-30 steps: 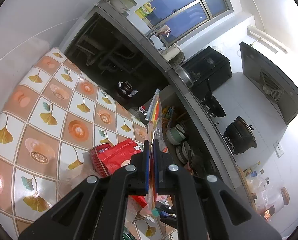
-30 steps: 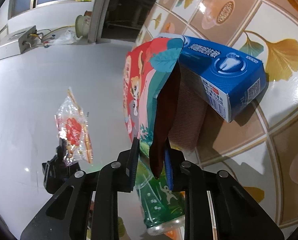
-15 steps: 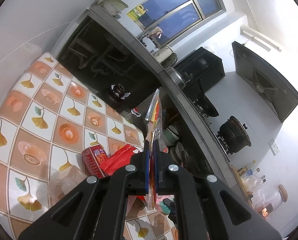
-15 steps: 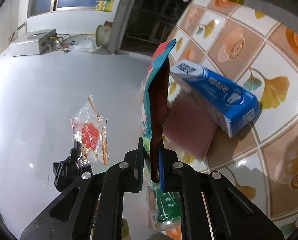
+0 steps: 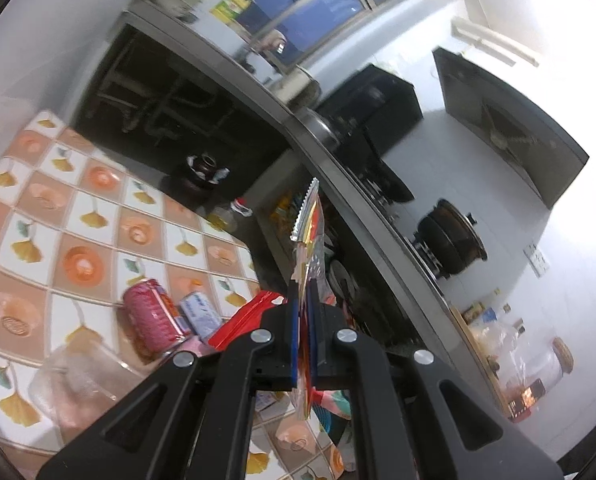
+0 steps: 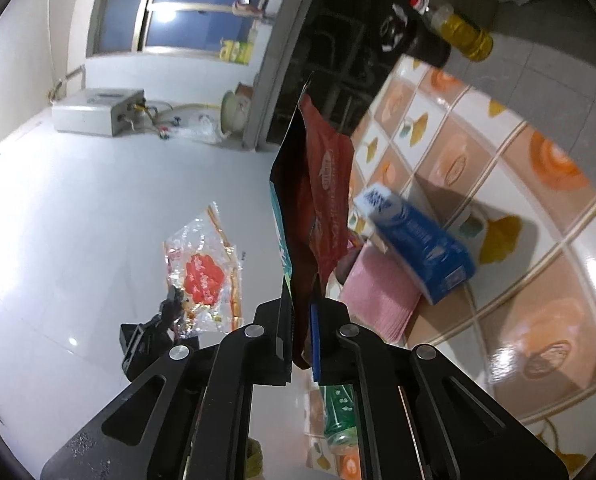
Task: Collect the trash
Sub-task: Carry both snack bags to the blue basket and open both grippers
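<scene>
I've got trash in both tongs right now. Left tongs [image 5: 307, 336] are clamped tight on a thin clear snack wrapper [image 5: 308, 236] w/ a serrated top edge; from the right wrist cam the same wrapper [image 6: 204, 268] hangs free in front of the white wall, off the floor. Right tongs [image 6: 301, 340] are closing on a red and teal foil pouch [image 6: 318, 208], pouch sits between the pads and stands upright above them, clear of the floor.

Rest of the trash is on the patterned tile floor [image 5: 78, 216], near the edge where the tiles meet the dark cabinet base: a red can [image 5: 152, 316] lying on its side, a small blue-white pack [image 5: 200, 314] just beside it, a red bag [image 5: 250, 316] partly hidden behind the tongs, a crumpled clear plastic piece [image 5: 74, 384] nearer me. From the right cam I see a blue box [image 6: 418, 248] resting tilted on a pink cloth or pad [image 6: 378, 300], and a green can [image 6: 338, 412] mostly hidden under the tongs.

Step in hand, as I judge it: pick-up done for these two, carry phase starting. No bin or bag in view in either cam, so next move needs me to find the container, keep both grips firm since both pieces are flimsy & could slip, drop them in, then come back for cans and box
</scene>
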{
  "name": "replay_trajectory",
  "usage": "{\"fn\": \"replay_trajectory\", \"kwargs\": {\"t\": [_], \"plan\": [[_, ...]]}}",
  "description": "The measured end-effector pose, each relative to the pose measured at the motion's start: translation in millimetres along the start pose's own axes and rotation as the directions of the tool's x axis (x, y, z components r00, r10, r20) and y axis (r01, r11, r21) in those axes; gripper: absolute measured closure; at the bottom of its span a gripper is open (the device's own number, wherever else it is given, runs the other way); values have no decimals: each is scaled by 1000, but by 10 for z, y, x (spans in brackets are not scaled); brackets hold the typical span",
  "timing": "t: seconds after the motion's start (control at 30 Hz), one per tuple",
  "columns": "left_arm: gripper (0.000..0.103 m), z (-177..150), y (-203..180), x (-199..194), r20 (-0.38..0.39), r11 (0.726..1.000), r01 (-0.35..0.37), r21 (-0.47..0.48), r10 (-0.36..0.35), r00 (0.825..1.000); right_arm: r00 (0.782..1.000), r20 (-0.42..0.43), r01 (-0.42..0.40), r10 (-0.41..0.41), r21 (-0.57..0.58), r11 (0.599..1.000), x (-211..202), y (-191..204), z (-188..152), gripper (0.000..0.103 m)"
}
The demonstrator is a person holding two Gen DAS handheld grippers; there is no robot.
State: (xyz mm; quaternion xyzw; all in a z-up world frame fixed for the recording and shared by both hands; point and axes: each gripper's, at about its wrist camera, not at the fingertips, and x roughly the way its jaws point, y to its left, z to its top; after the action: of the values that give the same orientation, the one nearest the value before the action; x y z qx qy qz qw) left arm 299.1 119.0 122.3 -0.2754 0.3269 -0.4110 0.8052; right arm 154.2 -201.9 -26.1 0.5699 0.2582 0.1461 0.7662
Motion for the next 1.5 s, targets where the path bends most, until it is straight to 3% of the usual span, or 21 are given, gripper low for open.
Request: {"fn": "replay_trajectory", "kwargs": {"t": [0.23, 0.4, 0.53, 0.7, 0.87, 1.0, 1.13, 1.17, 1.37, 1.5], "plan": [[100, -92, -299, 559, -96, 999, 42, 10, -41, 995, 994, 92, -60, 56, 37, 998, -435, -167, 161, 98], [100, -205, -571, 1017, -173, 998, 63, 25, -58, 983, 977, 201, -75, 65, 40, 996, -907, -297, 283, 98], [100, -343, -821, 1478, -256, 996, 75, 54, -59, 965, 947, 321, -52, 29, 64, 997, -1413, -506, 361, 98], [100, -601, -1210, 2210, -382, 989, 99, 106, -51, 923, 891, 451, -5, -55, 130, 991, -2003, -853, 351, 98], [100, -1021, -1526, 3036, -519, 980, 87, 179, 19, 855, 825, 535, 50, -184, 254, 966, -2494, -1345, 282, 98], [100, -1451, -1677, 3717, -619, 969, 58, 242, 108, 778, 790, 536, 102, -298, 366, 925, -2644, -1762, 220, 98], [100, -1881, -1737, 4311, -680, 954, 37, 298, 185, 709, 766, 507, 142, -395, 466, 873, -2723, -2196, 185, 98], [100, -2048, -1748, 4523, -698, 947, 30, 321, 215, 683, 763, 498, 151, -412, 483, 863, -2728, -2272, 172, 98], [100, -2796, -1655, 5339, -750, 909, 10, 417, 338, 569, 731, 404, 271, -551, 569, 776, -2679, -2850, 280, 98], [100, -3198, -1564, 5717, -760, 882, 2, 471, 405, 508, 712, 349, 340, -609, 588, 734, -2628, -3090, 395, 98]]}}
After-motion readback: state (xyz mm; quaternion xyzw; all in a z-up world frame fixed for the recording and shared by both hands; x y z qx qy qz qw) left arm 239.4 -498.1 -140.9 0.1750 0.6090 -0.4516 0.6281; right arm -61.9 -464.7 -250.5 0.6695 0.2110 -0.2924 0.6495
